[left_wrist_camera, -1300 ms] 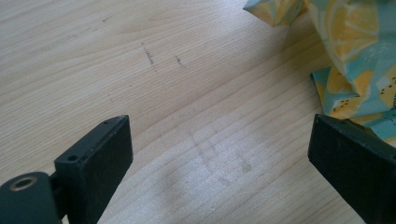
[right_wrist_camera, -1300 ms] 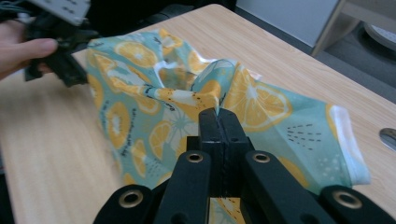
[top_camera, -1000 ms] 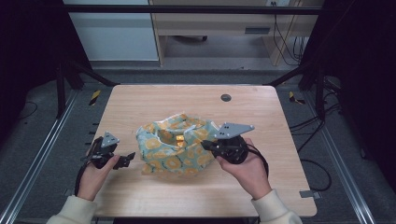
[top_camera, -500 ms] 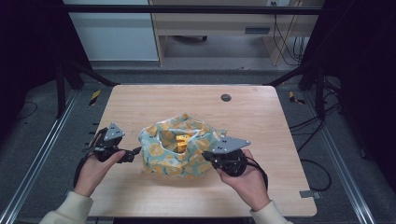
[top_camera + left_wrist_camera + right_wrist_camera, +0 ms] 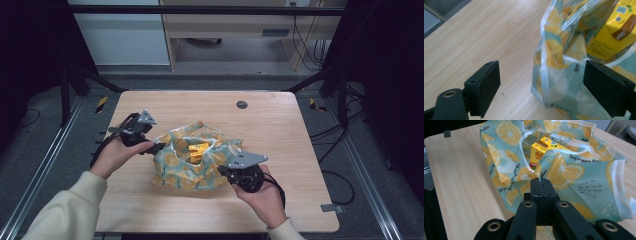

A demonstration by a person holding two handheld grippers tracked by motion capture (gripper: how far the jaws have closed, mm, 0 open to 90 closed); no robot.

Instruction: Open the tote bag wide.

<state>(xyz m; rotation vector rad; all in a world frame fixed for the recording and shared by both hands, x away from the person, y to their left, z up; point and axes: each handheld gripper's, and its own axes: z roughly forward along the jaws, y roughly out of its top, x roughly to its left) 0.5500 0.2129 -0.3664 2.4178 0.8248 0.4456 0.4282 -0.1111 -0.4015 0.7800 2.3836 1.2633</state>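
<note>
The bag [image 5: 192, 162] sits near the middle of the tabletop [image 5: 280, 130], a little toward the person's side — thin cloth or film printed with lemon slices, slumped and creased, its mouth gaping upward. Inside it stands a yellow carton [image 5: 198, 150], its top corner showing through the opening.

The right gripper [image 5: 226, 171] has its fingers pressed together on a fold of the bag's near rim; in the right gripper view the fabric [image 5: 564, 170] puckers where it runs into the closed tips [image 5: 541, 185]. The left gripper [image 5: 159, 148] is at the bag's left edge with its fingers wide apart, holding nothing — in the left gripper view the white-hemmed edge [image 5: 544, 62] stands between the two pads [image 5: 486, 85].

I'd judge the bag light and wholly limp: it will sag, fold and follow whatever pulls it, and it keeps no shape of its own. The carton is the only stiff weight in there, and it may tip or slide if one side goes up alone. The hem looks the sensible place to pinch, being doubled and less likely to slip than the smooth panel, so a grip on the left hem opposite the right one would let the mouth be spread or lifted evenly
</note>
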